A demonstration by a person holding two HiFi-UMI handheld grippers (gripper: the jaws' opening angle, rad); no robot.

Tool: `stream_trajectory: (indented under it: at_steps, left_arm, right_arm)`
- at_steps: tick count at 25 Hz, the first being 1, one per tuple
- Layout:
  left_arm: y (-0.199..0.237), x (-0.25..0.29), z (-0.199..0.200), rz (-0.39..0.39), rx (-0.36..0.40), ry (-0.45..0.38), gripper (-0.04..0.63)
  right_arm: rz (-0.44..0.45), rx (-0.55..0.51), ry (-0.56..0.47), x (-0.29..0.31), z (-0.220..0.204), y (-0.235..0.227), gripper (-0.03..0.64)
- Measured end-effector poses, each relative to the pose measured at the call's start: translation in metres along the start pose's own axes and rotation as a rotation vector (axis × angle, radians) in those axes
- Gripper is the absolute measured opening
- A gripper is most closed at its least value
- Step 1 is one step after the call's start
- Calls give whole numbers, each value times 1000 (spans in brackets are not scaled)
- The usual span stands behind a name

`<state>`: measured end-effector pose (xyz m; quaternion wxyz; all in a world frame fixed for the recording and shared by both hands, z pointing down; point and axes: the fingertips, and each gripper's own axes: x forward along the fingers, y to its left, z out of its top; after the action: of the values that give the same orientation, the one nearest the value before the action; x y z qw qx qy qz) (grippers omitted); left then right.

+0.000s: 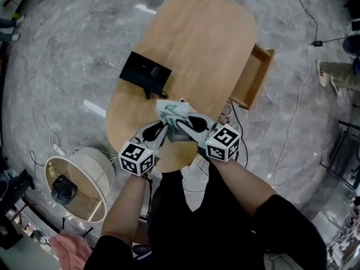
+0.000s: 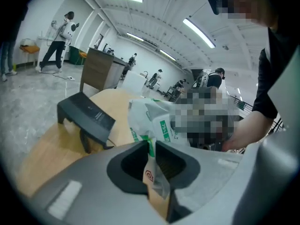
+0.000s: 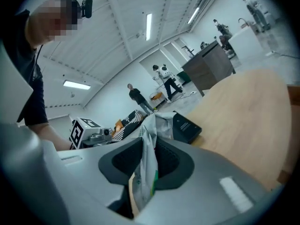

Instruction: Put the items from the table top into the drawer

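The left gripper point(image 2: 150, 150) has its jaws pinched narrow on one edge of the white-and-green packet point(image 2: 154, 118). The right gripper point(image 3: 149, 159) clamps the opposite edge, probably to steady a floppy load. The packet hangs above the table's point(image 1: 197, 32) near end, short of the black box point(image 1: 145, 72). The open drawer point(image 1: 254, 77) waits at the right, with nothing visibly between.

The person wears a black short-sleeved top. The grey left hand-held gripper point(image 1: 162, 127) and grey right hand-held gripper point(image 1: 181, 120) have black jaw pads and white cubes with black square markers.
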<state>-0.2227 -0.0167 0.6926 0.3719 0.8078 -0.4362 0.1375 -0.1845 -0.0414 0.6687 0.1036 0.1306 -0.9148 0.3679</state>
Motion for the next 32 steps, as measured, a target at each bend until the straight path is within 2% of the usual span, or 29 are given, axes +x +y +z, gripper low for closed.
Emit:
stream_trajectory:
  at_steps: [8, 17, 28, 32]
  left_arm:
    - [-85, 111, 36, -136, 128, 109, 46]
    - [-156, 221, 50, -195, 196, 223, 43]
    - [-168, 321, 43, -147, 156, 346, 40]
    - [-162, 349, 38, -106, 90, 384, 38]
  right_arm:
    - [-167, 88, -155, -119, 29, -77, 95]
    - [-279, 155, -249, -222, 39, -159, 95]
    - [-323, 329, -294, -265, 25, -255, 95]
    - [-289, 416, -278, -268, 15, -289, 95]
